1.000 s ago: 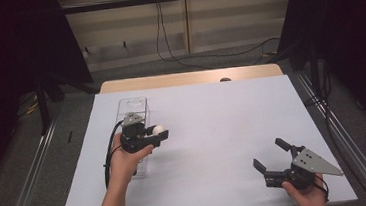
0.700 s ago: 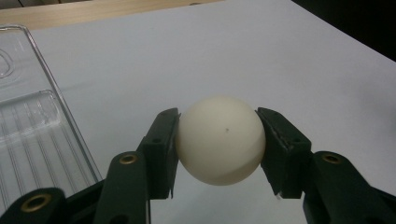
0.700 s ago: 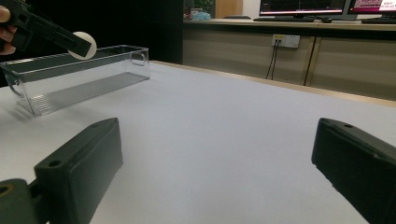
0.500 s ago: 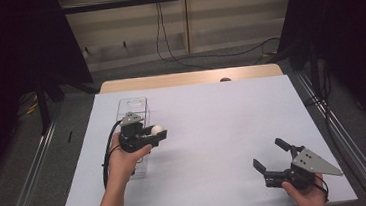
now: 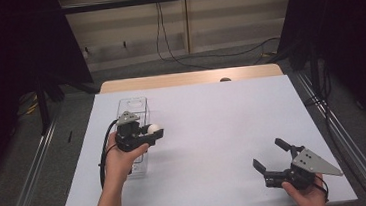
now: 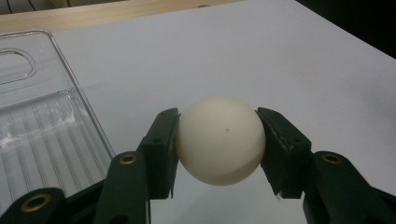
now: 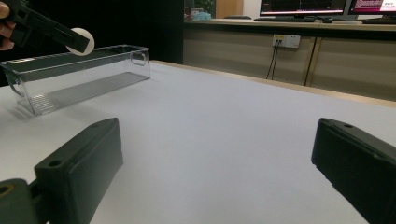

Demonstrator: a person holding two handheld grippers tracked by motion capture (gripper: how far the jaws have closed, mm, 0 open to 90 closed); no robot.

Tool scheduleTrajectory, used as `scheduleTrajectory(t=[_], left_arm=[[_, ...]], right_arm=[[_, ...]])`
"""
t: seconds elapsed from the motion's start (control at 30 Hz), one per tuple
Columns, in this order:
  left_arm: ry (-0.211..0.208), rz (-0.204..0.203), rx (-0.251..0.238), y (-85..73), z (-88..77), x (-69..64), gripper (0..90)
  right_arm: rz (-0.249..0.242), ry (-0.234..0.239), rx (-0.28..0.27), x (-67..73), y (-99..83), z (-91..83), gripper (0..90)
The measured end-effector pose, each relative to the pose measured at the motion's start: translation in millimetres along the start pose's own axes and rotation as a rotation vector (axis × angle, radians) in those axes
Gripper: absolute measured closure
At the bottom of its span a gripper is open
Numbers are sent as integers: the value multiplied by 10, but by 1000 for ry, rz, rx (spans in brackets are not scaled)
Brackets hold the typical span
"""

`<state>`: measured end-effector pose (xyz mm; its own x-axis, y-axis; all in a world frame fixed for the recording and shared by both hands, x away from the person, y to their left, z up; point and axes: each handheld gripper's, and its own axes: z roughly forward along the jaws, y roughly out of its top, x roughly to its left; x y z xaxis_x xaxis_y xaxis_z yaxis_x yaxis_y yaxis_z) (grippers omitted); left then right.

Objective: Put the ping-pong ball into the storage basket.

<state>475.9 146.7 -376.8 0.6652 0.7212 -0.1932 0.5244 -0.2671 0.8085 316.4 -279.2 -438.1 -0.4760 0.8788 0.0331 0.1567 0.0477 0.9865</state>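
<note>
Little has shifted since the earlier frames; left tool (image 5: pixel 149 134) holds steady, clenched on white ball (image 6: pixel 219 140), just beside clear tray (image 5: pixel 132 106), whose long axis runs away from the person; right tool (image 5: pixel 272 156) rests released, well apart on bench (image 5: pixel 223 124).

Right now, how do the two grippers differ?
The left gripper is shut on a white ball; the right gripper is open and holds nothing. The left is held up beside the clear bin at the table's left; the right sits low near the front right corner. Both are black, two-jawed and hand-held.
</note>
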Motion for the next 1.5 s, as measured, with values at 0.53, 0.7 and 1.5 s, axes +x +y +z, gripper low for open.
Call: scheduleTrajectory(t=[0.53, 0.7, 1.5], left_arm=[[6, -5, -9, 18, -44, 32, 511], [6, 2, -2, 25, -48, 37, 511], [19, 0, 6, 36, -75, 74, 511]], right_arm=[[0, 1, -1, -1, 1, -2, 14], [-1, 3, 0, 0, 0, -1, 14], [-2, 0, -1, -4, 2, -4, 15]])
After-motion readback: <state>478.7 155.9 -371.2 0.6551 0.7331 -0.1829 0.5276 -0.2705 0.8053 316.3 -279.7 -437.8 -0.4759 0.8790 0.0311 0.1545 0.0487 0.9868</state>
